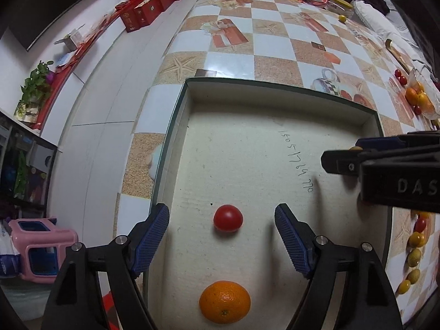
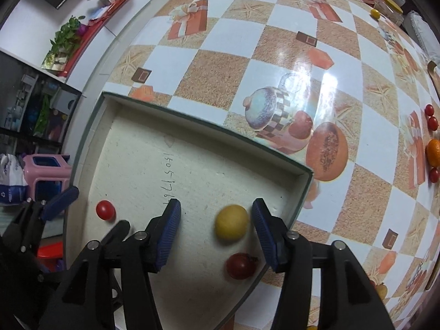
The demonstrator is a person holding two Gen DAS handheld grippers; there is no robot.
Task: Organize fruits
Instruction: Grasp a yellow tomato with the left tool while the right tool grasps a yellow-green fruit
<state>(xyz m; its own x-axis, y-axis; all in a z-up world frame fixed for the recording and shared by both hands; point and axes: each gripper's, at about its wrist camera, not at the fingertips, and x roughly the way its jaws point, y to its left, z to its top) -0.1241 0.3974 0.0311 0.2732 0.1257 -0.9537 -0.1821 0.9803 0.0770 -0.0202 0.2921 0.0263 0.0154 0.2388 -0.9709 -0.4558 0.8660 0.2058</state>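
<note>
A shallow white box (image 1: pixel 275 90) lies on the checkered table. In the left wrist view, my left gripper (image 1: pixel 222 229) is open above the box floor with a red cherry tomato (image 1: pixel 228 218) between its fingers, untouched, and an orange (image 1: pixel 225 301) nearer the camera. My right gripper (image 2: pixel 216 227) is open over the box's right part; a yellow fruit (image 2: pixel 231 222) lies between its fingers, close to the right pad. A dark red tomato (image 2: pixel 241 266) lies just below it. The box (image 2: pixel 192 121) and the first tomato (image 2: pixel 105 210) also show there.
Loose fruits lie on the table right of the box: oranges (image 1: pixel 418 99) and red tomatoes (image 1: pixel 401 77) by a clear dish, and several small yellow fruits (image 1: pixel 414 258). A lone yellow fruit (image 2: pixel 374 13) sits far back. Red boxes (image 1: pixel 143 13) line the left ledge.
</note>
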